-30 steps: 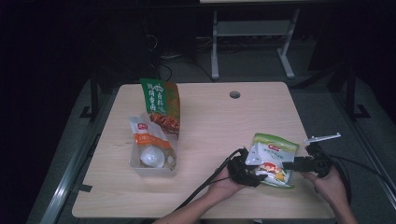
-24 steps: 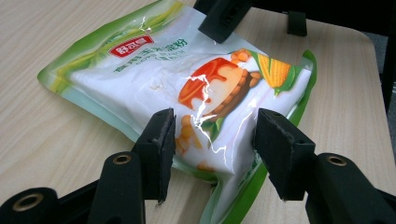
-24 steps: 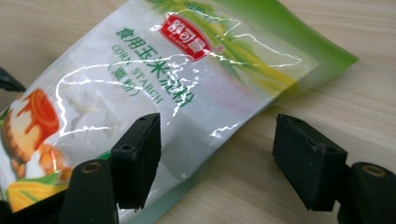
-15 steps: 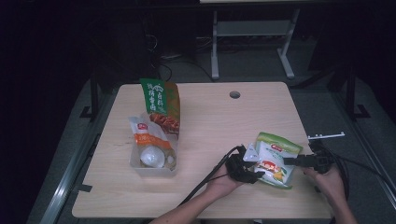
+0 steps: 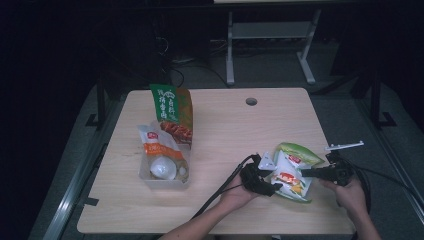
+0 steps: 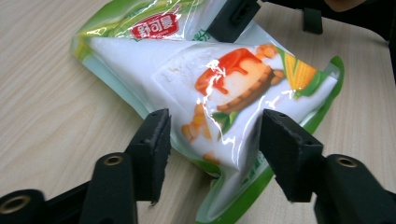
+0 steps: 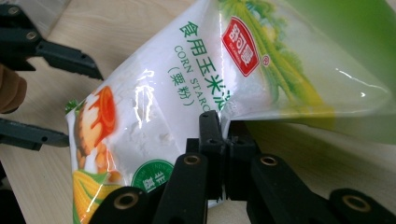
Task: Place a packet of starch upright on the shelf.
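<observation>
Jaws: right gripper (image 5: 306, 173) clamped on cornstarch bag (image 5: 289, 172); left gripper (image 5: 272, 181) spread; bag tilted lower than before.

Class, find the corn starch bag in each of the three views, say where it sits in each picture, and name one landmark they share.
High view: corn starch bag lies at lower right of the table, between the two grippers.
Left gripper view: it spans the upper and middle picture, its lower corner between the open jaws.
Right gripper view: it runs across the centre and top, its edge pinched by the shut jaws.
Shared landmark: the red logo patch on the bag.
</observation>
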The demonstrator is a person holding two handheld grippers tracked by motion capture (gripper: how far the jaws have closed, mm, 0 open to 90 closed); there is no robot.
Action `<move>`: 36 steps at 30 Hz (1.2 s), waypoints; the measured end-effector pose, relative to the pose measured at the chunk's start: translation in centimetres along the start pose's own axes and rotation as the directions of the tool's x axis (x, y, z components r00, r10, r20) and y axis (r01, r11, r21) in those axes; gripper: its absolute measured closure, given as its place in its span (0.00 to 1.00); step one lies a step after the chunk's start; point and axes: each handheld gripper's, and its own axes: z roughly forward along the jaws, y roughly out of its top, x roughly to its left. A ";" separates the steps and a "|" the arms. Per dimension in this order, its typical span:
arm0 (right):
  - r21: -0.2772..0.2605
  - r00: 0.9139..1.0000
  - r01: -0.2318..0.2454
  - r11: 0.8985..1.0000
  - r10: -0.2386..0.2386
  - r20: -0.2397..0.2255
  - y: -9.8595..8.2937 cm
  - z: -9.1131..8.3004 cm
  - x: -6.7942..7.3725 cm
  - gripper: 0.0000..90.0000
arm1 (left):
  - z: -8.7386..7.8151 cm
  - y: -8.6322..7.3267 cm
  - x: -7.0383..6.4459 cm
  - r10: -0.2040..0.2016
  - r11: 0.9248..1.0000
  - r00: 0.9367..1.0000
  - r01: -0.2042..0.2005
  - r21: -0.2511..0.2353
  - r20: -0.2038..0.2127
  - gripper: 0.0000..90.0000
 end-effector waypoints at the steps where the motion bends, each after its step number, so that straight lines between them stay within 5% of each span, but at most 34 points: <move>1: -0.005 1.000 0.012 1.000 -0.012 0.002 0.0 -0.1 0.1 0.98 | 0.0 -0.1 0.2 -0.024 1.000 1.000 0.024 -0.010 0.005 0.43; 4: -0.030 0.999 0.049 0.998 -0.049 0.011 0.2 -0.6 0.8 0.98 | -0.1 -0.1 0.7 -0.060 0.998 0.998 0.061 -0.018 0.028 0.36; 7: -0.074 0.993 0.114 0.991 -0.113 0.017 0.4 -1.2 2.0 0.99 | -0.1 -0.2 1.4 -0.133 0.990 0.988 0.135 -0.027 0.075 0.28; 12: -0.101 0.977 0.210 0.972 -0.206 0.047 0.8 -1.8 3.6 0.99 | -0.2 -0.4 2.0 -0.187 0.981 0.979 0.190 -0.035 0.087 0.24; 13: -0.106 0.968 0.249 0.963 -0.243 0.064 0.8 -2.0 4.3 0.99 | -0.4 -0.5 2.4 -0.206 0.977 0.975 0.210 -0.042 0.088 0.24; 18: -0.147 0.952 0.307 0.940 -0.301 0.061 0.5 -2.6 5.1 0.99 | -0.5 -0.8 3.5 -0.260 0.962 0.958 0.268 -0.058 0.125 0.21; 20: -0.158 0.947 0.321 0.934 -0.314 0.064 0.4 -2.8 5.4 0.99 | -0.4 -0.9 3.8 -0.280 0.953 0.945 0.295 -0.064 0.171 0.24; 22: -0.170 0.945 0.326 0.930 -0.320 0.063 0.3 -2.9 5.6 0.99 | -0.4 -0.9 3.9 -0.273 0.954 0.940 0.292 -0.072 0.205 0.30; 25: -0.181 0.941 0.340 0.923 -0.334 0.064 0.3 -2.9 5.9 0.99 | -0.3 -0.9 4.0 -0.291 0.946 0.922 0.317 -0.069 0.254 0.42; 28: -0.171 0.939 0.343 0.924 -0.334 0.079 0.4 -2.7 6.5 0.99 | -0.4 -1.3 4.5 -0.326 0.931 0.897 0.360 -0.064 0.300 0.58; 30: -0.169 0.932 0.362 0.917 -0.350 0.097 0.4 -2.6 7.1 0.99 | -0.5 -1.4 4.6 -0.335 0.925 0.888 0.374 -0.071 0.315 0.66; 33: -0.175 0.923 0.382 0.908 -0.366 0.115 0.5 -2.5 7.7 0.99 | -0.7 -1.5 4.3 -0.324 0.926 0.896 0.367 -0.094 0.304 0.77; 36: -0.187 0.922 0.385 0.904 -0.368 0.119 0.6 -2.4 8.1 0.99 | -1.3 -1.4 4.0 -0.293 0.938 0.920 0.330 -0.108 0.261 0.79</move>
